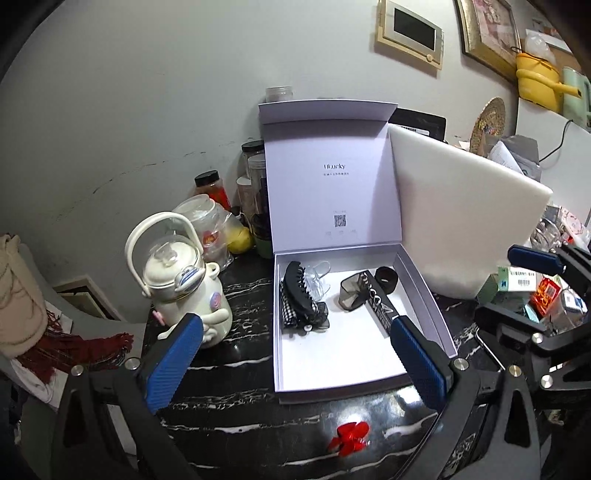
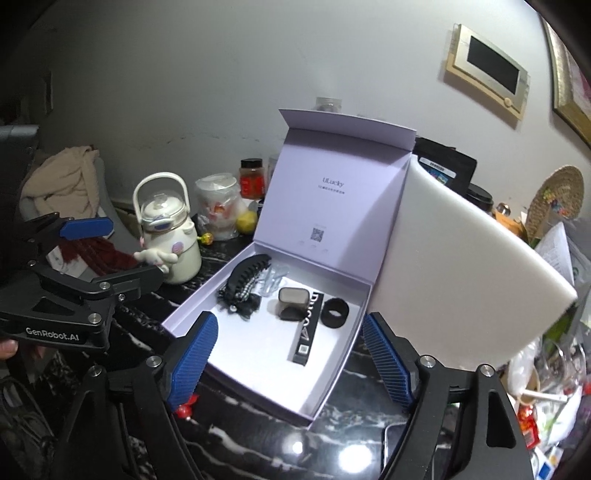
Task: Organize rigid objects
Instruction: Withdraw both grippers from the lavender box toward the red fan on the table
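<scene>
Dim indoor light, glare spots on the glossy black tabletop (image 2: 295, 448), strong fisheye warping, dark corners.

we see a pale grey wall (image 1: 129, 92), scuffed with dark marks, behind a black marble-patterned tabletop (image 1: 243, 424) veined in white. a cream-framed panel with a dark screen (image 1: 410, 31) hangs on the wall beside a gilt picture frame (image 1: 487, 33). a woven round mat (image 2: 557, 199) leans at the right. overhead light glares off the tabletop.
</scene>
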`<action>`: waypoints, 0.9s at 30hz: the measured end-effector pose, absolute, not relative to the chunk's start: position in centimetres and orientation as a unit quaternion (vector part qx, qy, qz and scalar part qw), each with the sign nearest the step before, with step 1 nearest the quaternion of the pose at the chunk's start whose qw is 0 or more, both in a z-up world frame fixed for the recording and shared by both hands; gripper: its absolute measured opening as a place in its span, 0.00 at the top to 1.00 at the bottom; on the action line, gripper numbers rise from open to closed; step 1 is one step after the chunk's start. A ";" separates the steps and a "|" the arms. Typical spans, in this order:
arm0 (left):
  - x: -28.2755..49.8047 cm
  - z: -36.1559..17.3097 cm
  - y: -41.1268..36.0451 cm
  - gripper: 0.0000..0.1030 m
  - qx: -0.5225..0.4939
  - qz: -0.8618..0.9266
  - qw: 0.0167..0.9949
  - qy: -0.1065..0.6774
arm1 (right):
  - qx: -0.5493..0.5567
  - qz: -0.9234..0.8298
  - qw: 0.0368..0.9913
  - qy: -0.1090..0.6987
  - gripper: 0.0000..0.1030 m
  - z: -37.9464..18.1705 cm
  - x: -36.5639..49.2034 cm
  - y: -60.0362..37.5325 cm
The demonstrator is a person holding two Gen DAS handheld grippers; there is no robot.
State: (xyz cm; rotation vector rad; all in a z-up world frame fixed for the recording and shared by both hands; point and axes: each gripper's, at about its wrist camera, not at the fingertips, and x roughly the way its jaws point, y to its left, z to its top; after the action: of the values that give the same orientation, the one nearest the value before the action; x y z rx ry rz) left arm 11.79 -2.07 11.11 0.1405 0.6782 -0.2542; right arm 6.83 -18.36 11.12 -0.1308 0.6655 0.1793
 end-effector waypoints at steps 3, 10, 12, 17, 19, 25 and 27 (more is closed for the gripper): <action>11.1 11.1 -2.0 0.00 0.072 -0.126 0.932 0.333 | -0.058 0.091 0.943 0.314 0.18 11.5 5.6 -18.2; 8.9 11.2 -1.3 0.00 0.069 -0.127 0.934 0.328 | -0.052 0.109 0.947 0.299 0.17 11.8 3.4 -17.7; 8.3 11.1 -1.2 0.00 0.071 -0.130 0.933 0.328 | -0.048 0.116 0.944 0.304 0.17 11.5 3.1 -17.7; 7.2 10.1 -1.3 0.00 0.077 -0.136 0.929 0.336 | -0.039 0.121 0.939 0.321 0.17 10.1 2.3 -17.8; 7.0 9.5 -1.3 0.00 0.076 -0.137 0.927 0.342 | -0.035 0.121 0.936 0.329 0.17 9.4 2.1 -17.9; 6.4 7.6 -1.3 0.00 0.072 -0.139 0.920 0.359 | -0.034 0.127 0.930 0.342 0.17 7.8 1.6 -17.9; 6.1 7.1 -1.4 0.00 0.080 -0.132 0.920 0.361 | -0.036 0.130 0.930 0.342 0.17 7.4 1.4 -17.8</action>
State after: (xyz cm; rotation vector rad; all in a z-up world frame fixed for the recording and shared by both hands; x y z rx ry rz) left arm 6.14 -1.42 7.11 0.1636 0.7409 -0.2703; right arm 1.39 -17.79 7.38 -0.0730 0.7003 0.2671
